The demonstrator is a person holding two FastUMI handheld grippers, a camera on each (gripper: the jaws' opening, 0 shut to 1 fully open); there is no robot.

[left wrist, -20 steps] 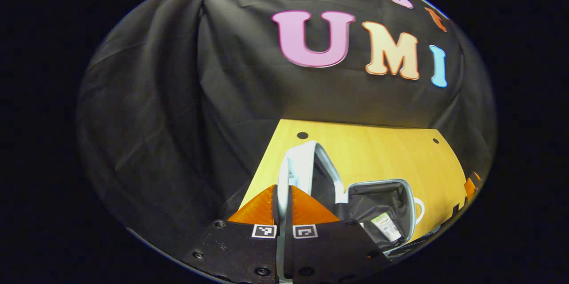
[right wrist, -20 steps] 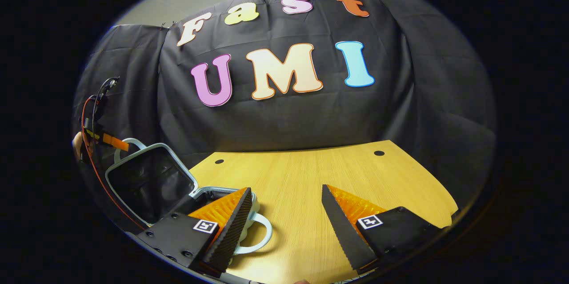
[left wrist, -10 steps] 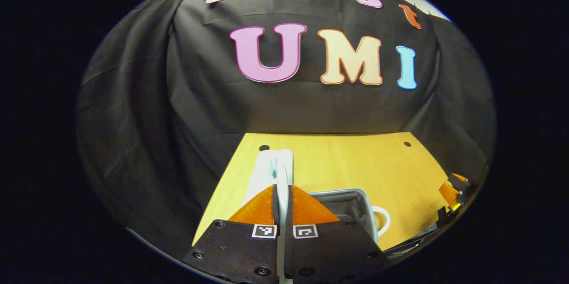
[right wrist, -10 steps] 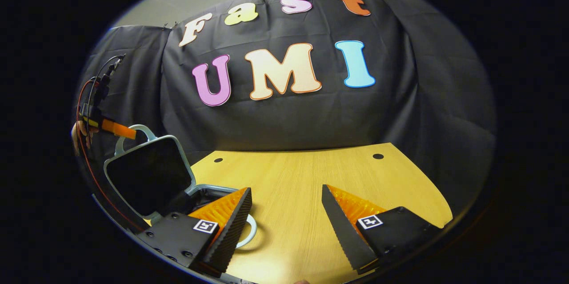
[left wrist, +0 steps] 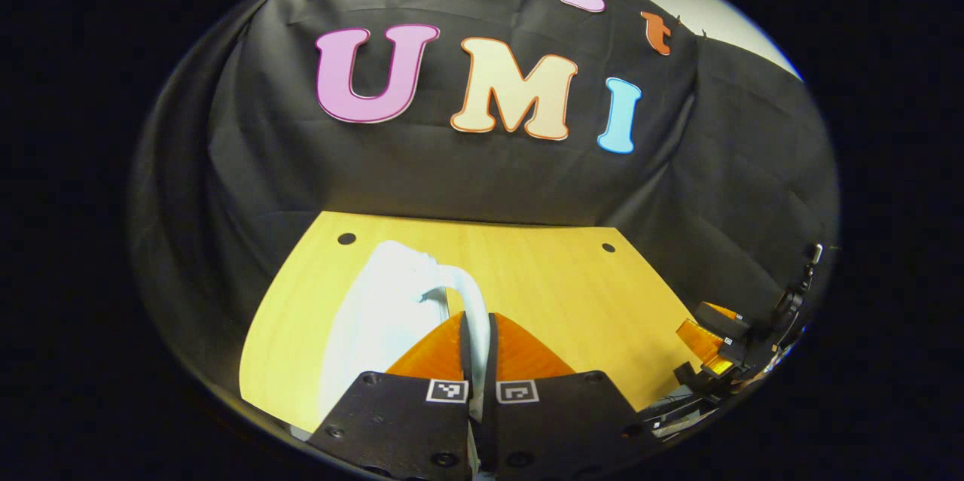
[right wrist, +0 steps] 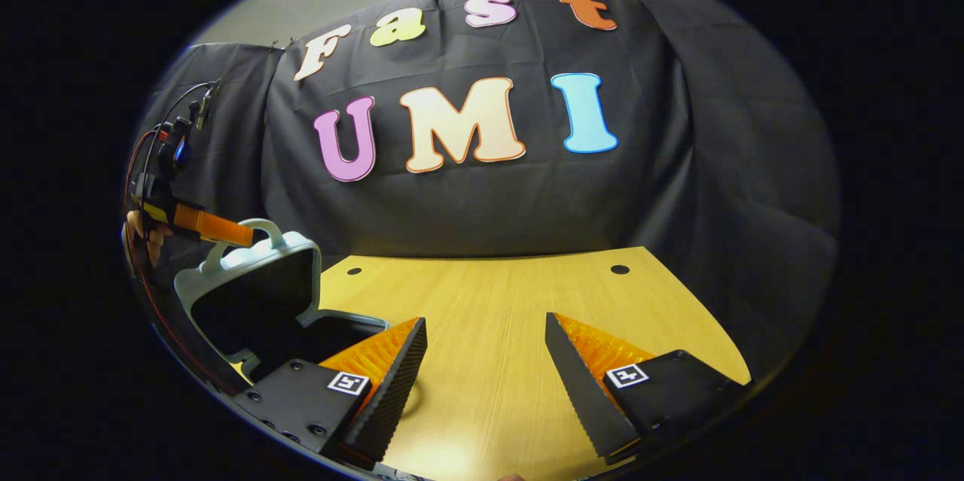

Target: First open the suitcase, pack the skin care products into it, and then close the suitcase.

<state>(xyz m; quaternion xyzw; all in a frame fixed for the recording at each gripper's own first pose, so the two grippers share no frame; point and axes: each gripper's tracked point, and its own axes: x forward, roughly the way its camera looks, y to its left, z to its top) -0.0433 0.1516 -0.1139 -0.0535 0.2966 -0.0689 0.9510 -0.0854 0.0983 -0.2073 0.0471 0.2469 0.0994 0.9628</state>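
Observation:
The pale suitcase lid (left wrist: 376, 315) slopes away in front of my left gripper (left wrist: 477, 327), which is shut on the lid's loop handle (left wrist: 471, 296). In the right gripper view the lid (right wrist: 226, 259) stands half lowered over the suitcase base (right wrist: 354, 318), its dark lining facing down. There my left gripper (right wrist: 218, 227) holds the handle (right wrist: 260, 227) from the left, with a hand (right wrist: 143, 229) behind it. My right gripper (right wrist: 486, 330) hovers open over the table to the right of the suitcase, with nothing between its fingers. The suitcase's inside is hidden.
The yellow wooden table (right wrist: 497, 300) stretches behind and right of the suitcase, with small round holes (right wrist: 620, 269) near its far edge. Black cloth walls close the booth behind. My right gripper (left wrist: 712, 342) also shows at the right edge of the left gripper view.
My left gripper has swung the lid by its handle from wide open past upright, down toward the base. The suitcase's inside has gone out of sight. The right gripper has barely moved.

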